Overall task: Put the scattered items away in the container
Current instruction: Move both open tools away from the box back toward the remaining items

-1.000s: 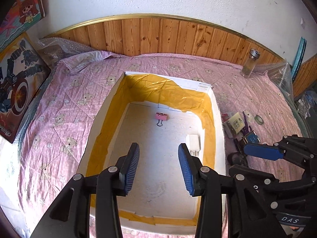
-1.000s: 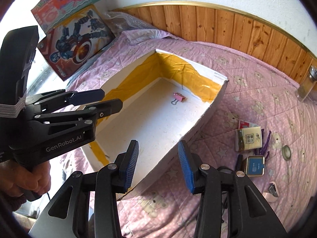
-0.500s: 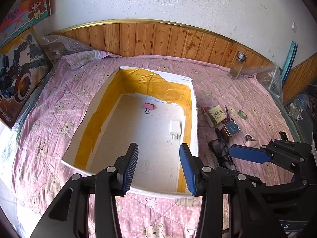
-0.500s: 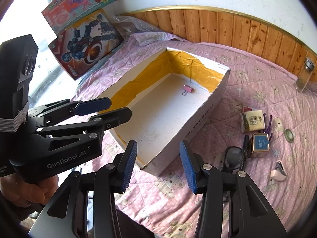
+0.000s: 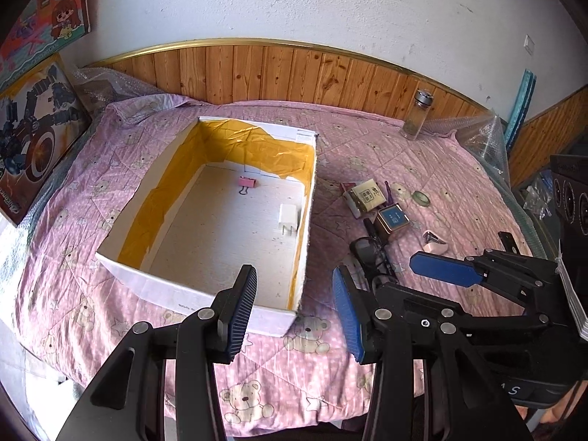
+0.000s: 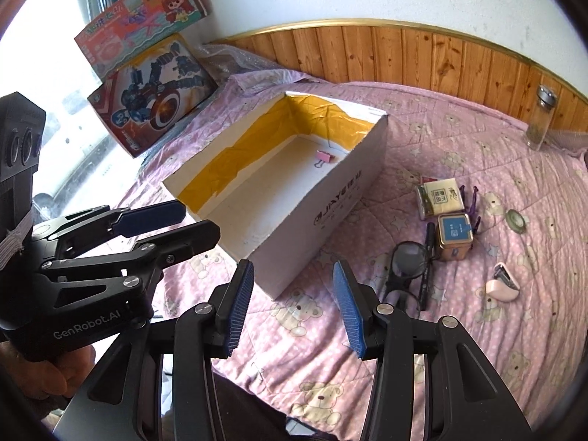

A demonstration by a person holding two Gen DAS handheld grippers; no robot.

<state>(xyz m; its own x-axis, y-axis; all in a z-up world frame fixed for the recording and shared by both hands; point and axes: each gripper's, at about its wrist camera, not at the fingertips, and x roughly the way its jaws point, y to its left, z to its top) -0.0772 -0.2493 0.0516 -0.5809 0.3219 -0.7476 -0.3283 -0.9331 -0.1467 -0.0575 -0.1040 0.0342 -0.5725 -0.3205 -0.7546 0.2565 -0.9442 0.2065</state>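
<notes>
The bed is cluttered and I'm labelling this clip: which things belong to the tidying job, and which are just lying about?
Job: white box, pink binder clip and white charger already inside; glasses, square tin, yellow packet, tape roll.

Lying about: glass bottle, toy boxes.

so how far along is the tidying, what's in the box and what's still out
Done: a pink binder clip and a white charger lie in the box. In hand: nothing; left gripper and right gripper are open and empty. Left: tissue pack, small tin, glasses, tape roll.
</notes>
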